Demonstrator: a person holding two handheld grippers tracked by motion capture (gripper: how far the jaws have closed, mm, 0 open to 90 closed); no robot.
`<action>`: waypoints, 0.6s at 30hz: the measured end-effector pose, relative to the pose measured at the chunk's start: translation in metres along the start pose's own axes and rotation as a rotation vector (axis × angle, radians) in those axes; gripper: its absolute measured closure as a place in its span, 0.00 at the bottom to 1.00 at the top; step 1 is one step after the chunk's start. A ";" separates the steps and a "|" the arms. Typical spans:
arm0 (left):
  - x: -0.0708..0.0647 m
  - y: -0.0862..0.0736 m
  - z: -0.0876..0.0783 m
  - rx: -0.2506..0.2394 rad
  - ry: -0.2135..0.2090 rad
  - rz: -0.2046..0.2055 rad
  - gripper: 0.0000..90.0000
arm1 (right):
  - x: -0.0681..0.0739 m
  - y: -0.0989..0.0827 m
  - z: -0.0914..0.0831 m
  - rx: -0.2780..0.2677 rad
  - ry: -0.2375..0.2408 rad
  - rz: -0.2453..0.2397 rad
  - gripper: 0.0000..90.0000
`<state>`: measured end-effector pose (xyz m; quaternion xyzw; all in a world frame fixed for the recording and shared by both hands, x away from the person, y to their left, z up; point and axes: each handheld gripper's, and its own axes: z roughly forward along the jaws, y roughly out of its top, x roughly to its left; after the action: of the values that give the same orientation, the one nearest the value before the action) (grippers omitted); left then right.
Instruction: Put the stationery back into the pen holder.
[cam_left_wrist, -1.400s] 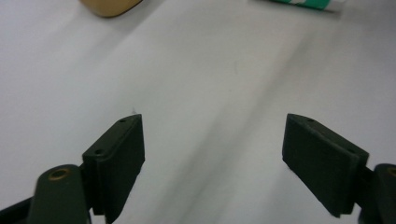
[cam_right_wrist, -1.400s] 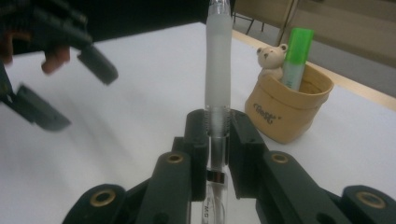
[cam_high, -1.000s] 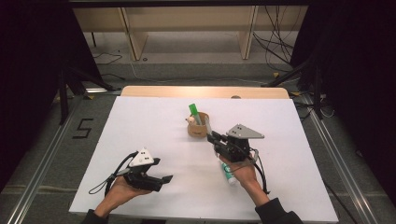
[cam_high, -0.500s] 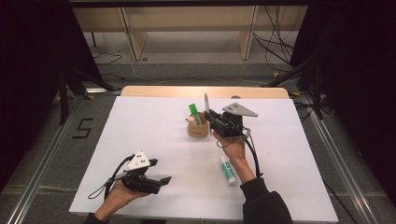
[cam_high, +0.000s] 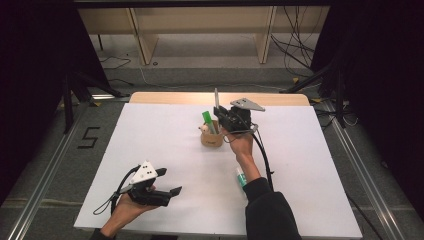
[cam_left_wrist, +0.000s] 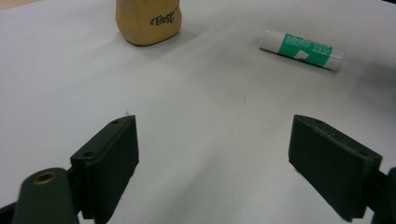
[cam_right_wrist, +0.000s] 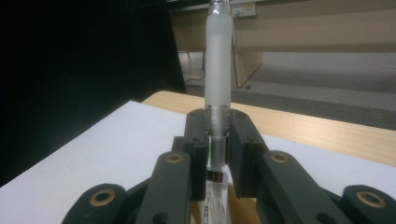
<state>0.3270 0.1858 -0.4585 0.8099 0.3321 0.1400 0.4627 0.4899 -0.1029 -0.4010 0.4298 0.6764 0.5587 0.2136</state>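
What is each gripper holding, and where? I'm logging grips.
Right gripper clamps an upright pen at its lower barrel; left gripper holds nothing.

- The right gripper (cam_high: 218, 111) is a black block with a grey three-cornered plate on top, and a black cable runs back along the arm.
- The left gripper (cam_high: 169, 182) is black too, but its top plate looks white.
- Up close, the jaws are flat matte-black pads with small screw holes, on links with brass-coloured pivot rings.
- The right arm wears a dark sleeve.
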 end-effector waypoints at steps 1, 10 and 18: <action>0.000 0.000 0.000 -0.001 -0.003 -0.002 0.18 | 0.000 0.001 0.003 -0.001 -0.001 0.001 0.88; 0.000 -0.001 0.002 0.000 -0.008 0.000 0.17 | -0.001 -0.003 0.021 0.013 -0.026 0.003 0.88; 0.000 -0.001 0.004 0.016 -0.011 0.000 0.17 | -0.006 -0.009 0.027 0.018 -0.050 0.020 0.88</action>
<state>0.3285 0.1831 -0.4619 0.8145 0.3305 0.1330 0.4579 0.5107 -0.0928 -0.4180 0.4525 0.6714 0.5437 0.2209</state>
